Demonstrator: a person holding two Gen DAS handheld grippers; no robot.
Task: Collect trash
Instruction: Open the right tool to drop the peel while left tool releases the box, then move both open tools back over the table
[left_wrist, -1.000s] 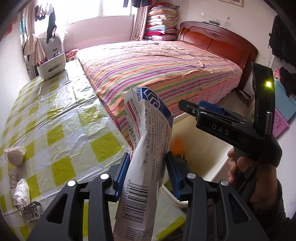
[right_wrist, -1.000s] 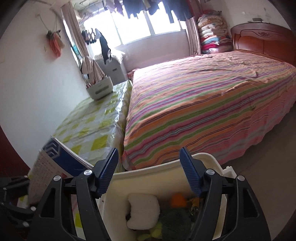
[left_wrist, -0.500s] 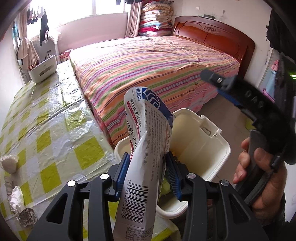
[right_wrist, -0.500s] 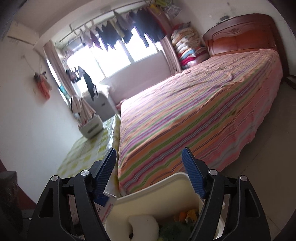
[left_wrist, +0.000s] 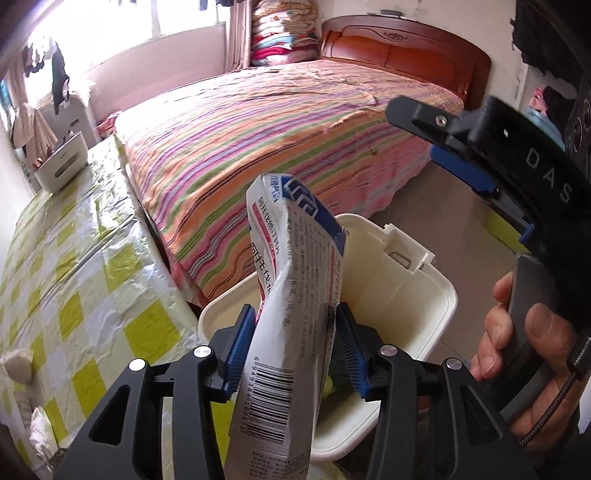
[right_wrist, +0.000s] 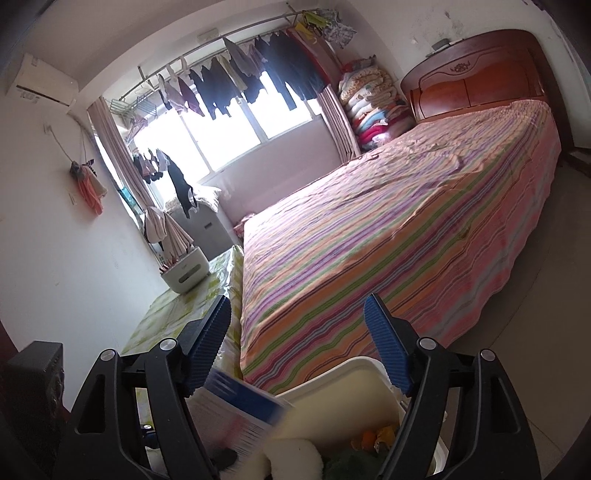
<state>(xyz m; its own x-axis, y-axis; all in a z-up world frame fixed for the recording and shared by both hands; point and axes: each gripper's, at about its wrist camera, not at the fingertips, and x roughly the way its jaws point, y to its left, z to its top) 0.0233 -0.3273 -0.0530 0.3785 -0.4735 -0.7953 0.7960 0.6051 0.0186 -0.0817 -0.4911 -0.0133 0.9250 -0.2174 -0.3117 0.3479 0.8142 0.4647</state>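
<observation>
My left gripper (left_wrist: 293, 349) is shut on a crumpled white medicine box (left_wrist: 295, 295) with blue and red print and a barcode, held upright over the near rim of the white trash bin (left_wrist: 417, 295). The bin's lid stands open. The box (right_wrist: 240, 413) and the bin (right_wrist: 347, 384) also show in the right wrist view, with a white wad and green and orange scraps inside. My right gripper (right_wrist: 301, 349) is open and empty above the bin; it appears at the right of the left wrist view (left_wrist: 480, 155).
A striped bed (left_wrist: 295, 122) lies behind the bin. A table with a yellow checked cover (left_wrist: 74, 266) is at the left, with crumpled tissues (left_wrist: 16, 365) near its front edge and a white container (left_wrist: 61, 166) at the far end.
My left gripper has carried the box rightward from over the table to over the bin. My right gripper has risen and tilted upward, away from the bin.
</observation>
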